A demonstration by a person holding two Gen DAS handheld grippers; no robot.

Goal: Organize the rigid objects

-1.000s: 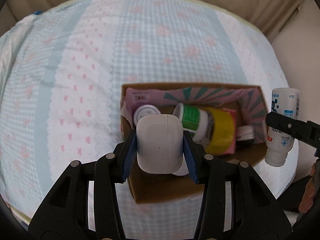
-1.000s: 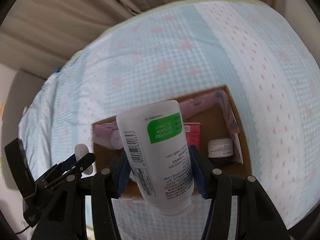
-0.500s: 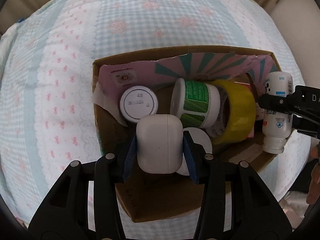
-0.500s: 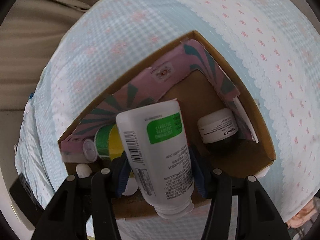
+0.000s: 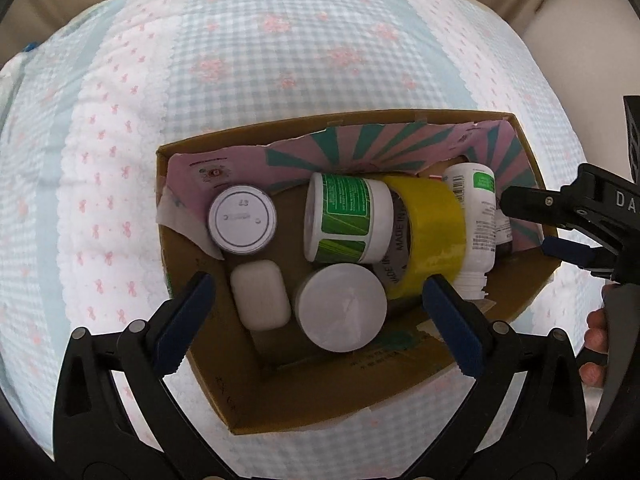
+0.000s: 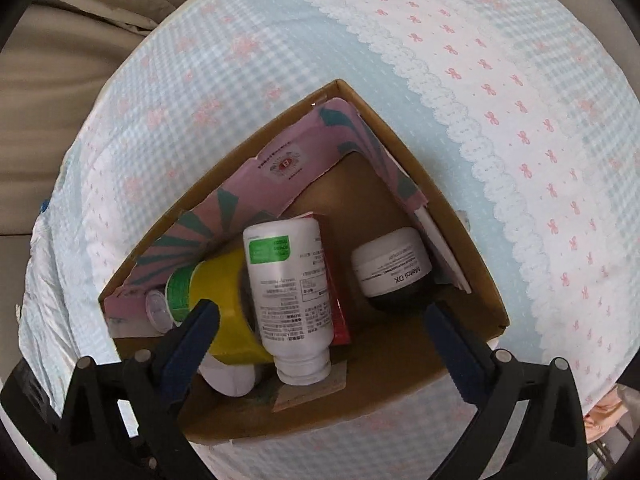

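Note:
A cardboard box point(image 5: 400, 368) point(image 6: 460, 216) lined with pink and teal paper sits on the bed. Inside lie a white earbud case point(image 5: 261, 295), a white bottle with a green label point(image 5: 476, 220) point(image 6: 288, 292), a yellow tape roll point(image 5: 428, 236) point(image 6: 228, 304), a green-labelled jar point(image 5: 344, 218), a round white lid point(image 5: 242, 218), a grey-lidded jar point(image 5: 340, 307) and a white-and-dark jar point(image 6: 394, 268). My left gripper point(image 5: 316, 304) is open and empty above the case. My right gripper point(image 6: 320, 328) is open and empty above the bottle; it also shows in the left wrist view point(image 5: 568, 224).
The bed is covered by a blue gingham and pink-bow sheet point(image 5: 260, 60) point(image 6: 520, 92). Beige curtains point(image 6: 60, 52) hang behind it. A red carton point(image 6: 338, 300) lies under the bottle. The bed edge is close at the front.
My left gripper opened and the earbud case dropped into the box. My right gripper opened and the white bottle now lies in the box beside the tape roll.

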